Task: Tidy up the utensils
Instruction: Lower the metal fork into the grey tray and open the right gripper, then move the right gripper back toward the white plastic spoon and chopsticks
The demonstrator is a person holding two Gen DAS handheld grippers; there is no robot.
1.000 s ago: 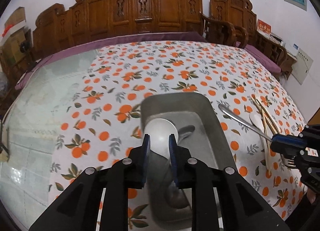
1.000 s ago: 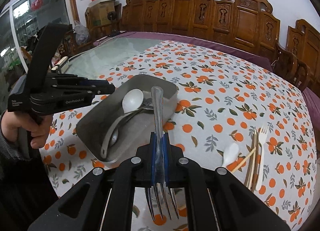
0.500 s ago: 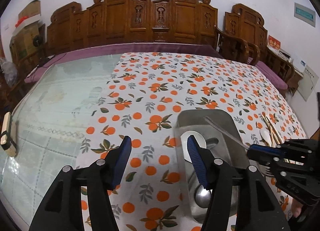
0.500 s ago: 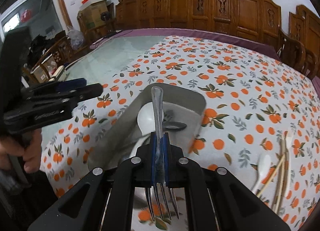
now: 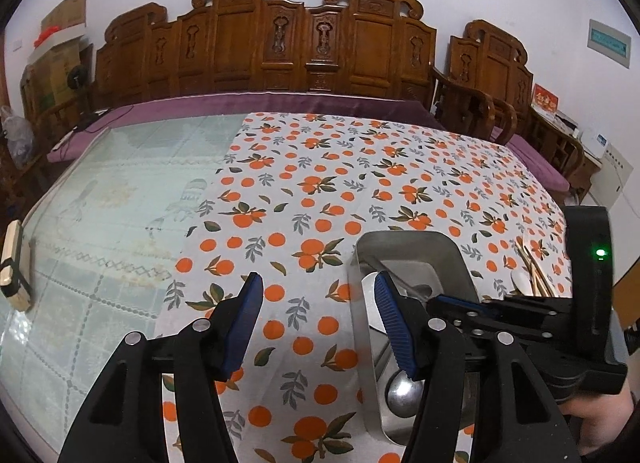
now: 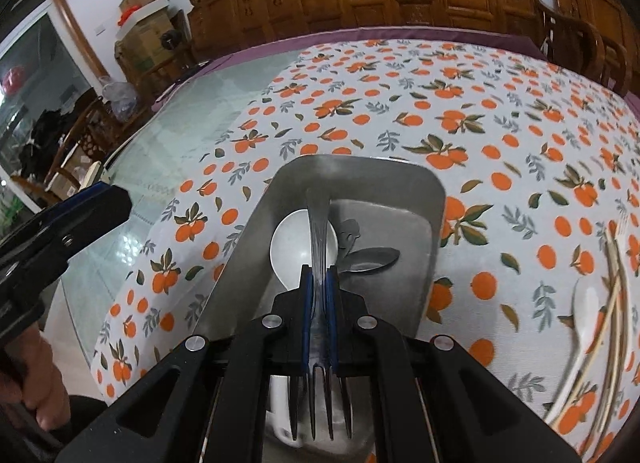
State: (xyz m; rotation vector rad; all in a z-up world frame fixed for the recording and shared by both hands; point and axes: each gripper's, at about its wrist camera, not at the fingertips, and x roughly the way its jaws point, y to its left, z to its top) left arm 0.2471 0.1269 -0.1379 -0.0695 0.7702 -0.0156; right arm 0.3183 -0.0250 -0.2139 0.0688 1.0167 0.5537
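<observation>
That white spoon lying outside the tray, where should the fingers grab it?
Grab the white spoon by its thin handle, coming from above. Its bowl is wide and rounded, so it would slip. It lies flat on the tablecloth beside the chopsticks, so pinch across the handle, clear of them.

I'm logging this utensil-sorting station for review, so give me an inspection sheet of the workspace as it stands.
Surface: table with a white orange-print tablecloth beside bare pale glass top.
Job's things: rectangular metal tray holding a white spoon and metal spoons; metal fork over the tray; loose white spoon and wooden chopsticks lying to the right of the tray.
Clutter: small wooden block on the glass.
Grippers: left gripper open, empty, beside the tray; right gripper shut on the fork.
Cables: nothing seen.
Surroundings: carved wooden chairs, cardboard boxes.
</observation>
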